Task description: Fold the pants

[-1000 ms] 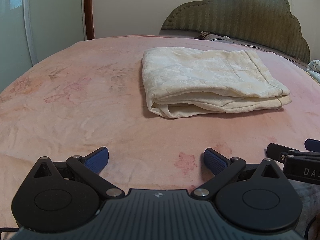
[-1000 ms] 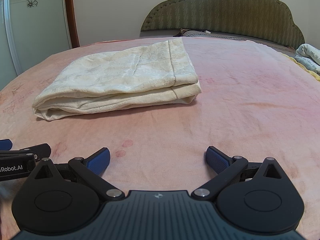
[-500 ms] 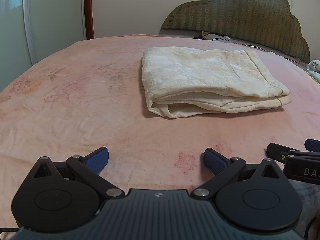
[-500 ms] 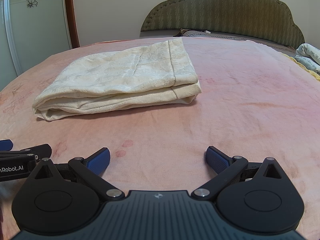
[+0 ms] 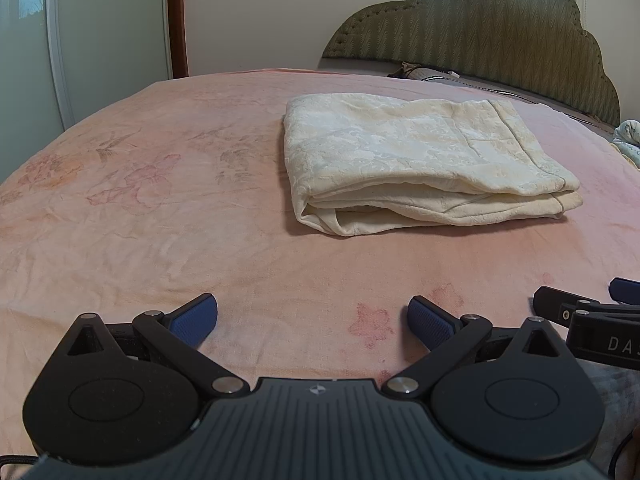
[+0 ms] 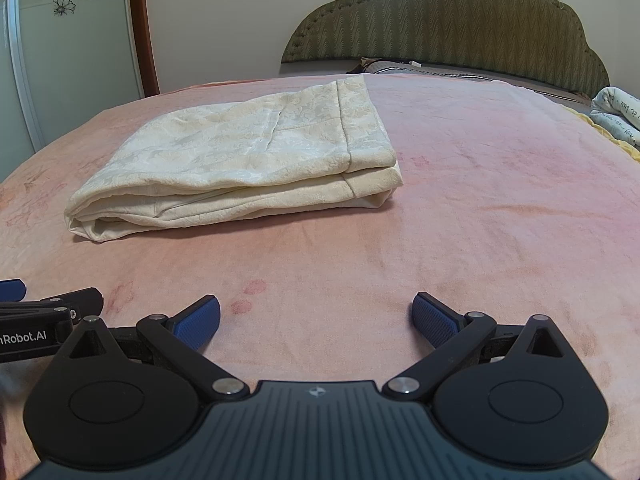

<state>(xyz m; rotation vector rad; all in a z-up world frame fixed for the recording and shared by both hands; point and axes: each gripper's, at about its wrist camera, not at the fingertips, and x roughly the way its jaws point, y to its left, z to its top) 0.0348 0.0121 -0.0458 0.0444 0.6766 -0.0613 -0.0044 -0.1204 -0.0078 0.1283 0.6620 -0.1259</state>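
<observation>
Cream patterned pants (image 5: 416,156) lie folded into a flat, layered rectangle on the pink bed (image 5: 160,216). In the right wrist view the same pants (image 6: 240,160) sit ahead and to the left. My left gripper (image 5: 313,318) is open, low over the sheet, well short of the pants, with nothing between its blue pads. My right gripper (image 6: 316,318) is open too, empty, and also short of the bundle. Each gripper shows in the other's view: the right gripper (image 5: 588,316) at the right edge, the left gripper (image 6: 48,308) at the left edge.
A padded green headboard (image 5: 480,32) closes off the far end of the bed, with a pillow (image 6: 400,66) at its foot. A rolled light blanket (image 6: 616,112) lies at the far right. A sliding door (image 5: 24,40) and wooden frame (image 5: 178,16) stand to the left.
</observation>
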